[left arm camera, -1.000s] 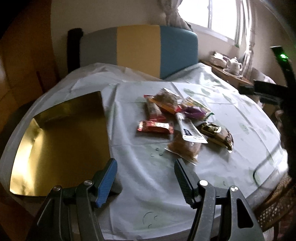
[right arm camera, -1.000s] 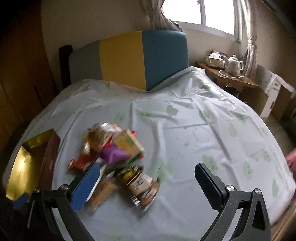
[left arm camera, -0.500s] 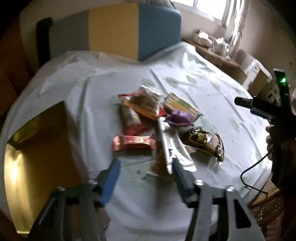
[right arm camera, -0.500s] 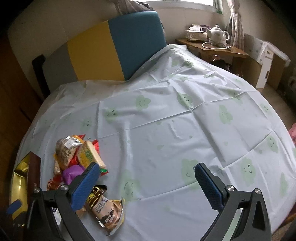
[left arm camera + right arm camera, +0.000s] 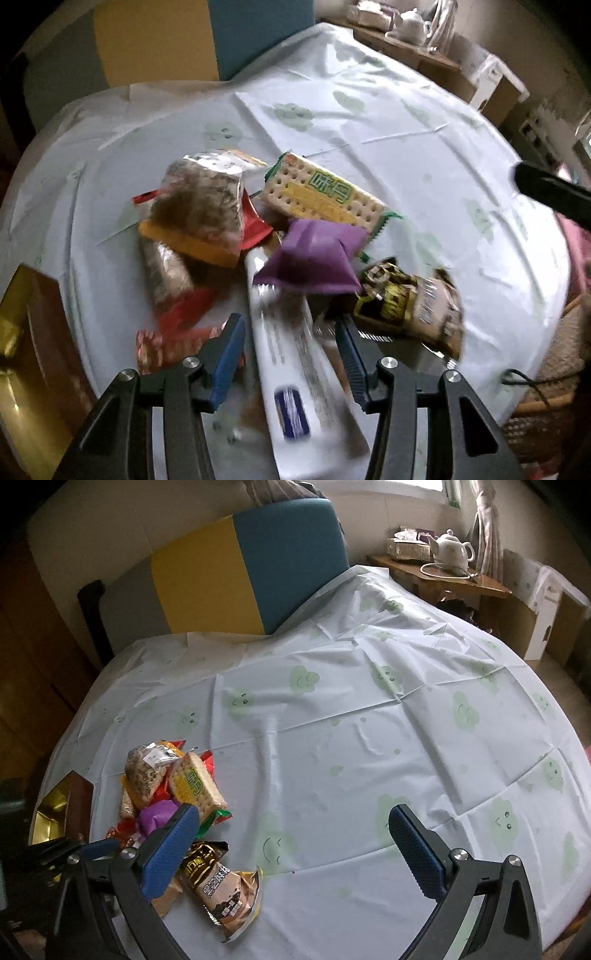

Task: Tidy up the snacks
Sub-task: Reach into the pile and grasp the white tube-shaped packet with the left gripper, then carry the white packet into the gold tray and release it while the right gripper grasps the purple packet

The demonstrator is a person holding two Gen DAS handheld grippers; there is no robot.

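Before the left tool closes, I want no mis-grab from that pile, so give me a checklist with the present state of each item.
1. Left tool open: ok, jaws spread.
2. White packet between its jaws: ok, it runs lengthwise through the gap.
3. Packet free of other snacks: not ok, the purple pouch lies over its far end.
4. Neighbours out of the jaws' path: cannot tell; the red bar and brown bag sit close beside the fingers, and the view is blurred.
5. Gold tray reachable: ok, at the table's left edge.
6. Right tool out of the way: ok, open over bare cloth.
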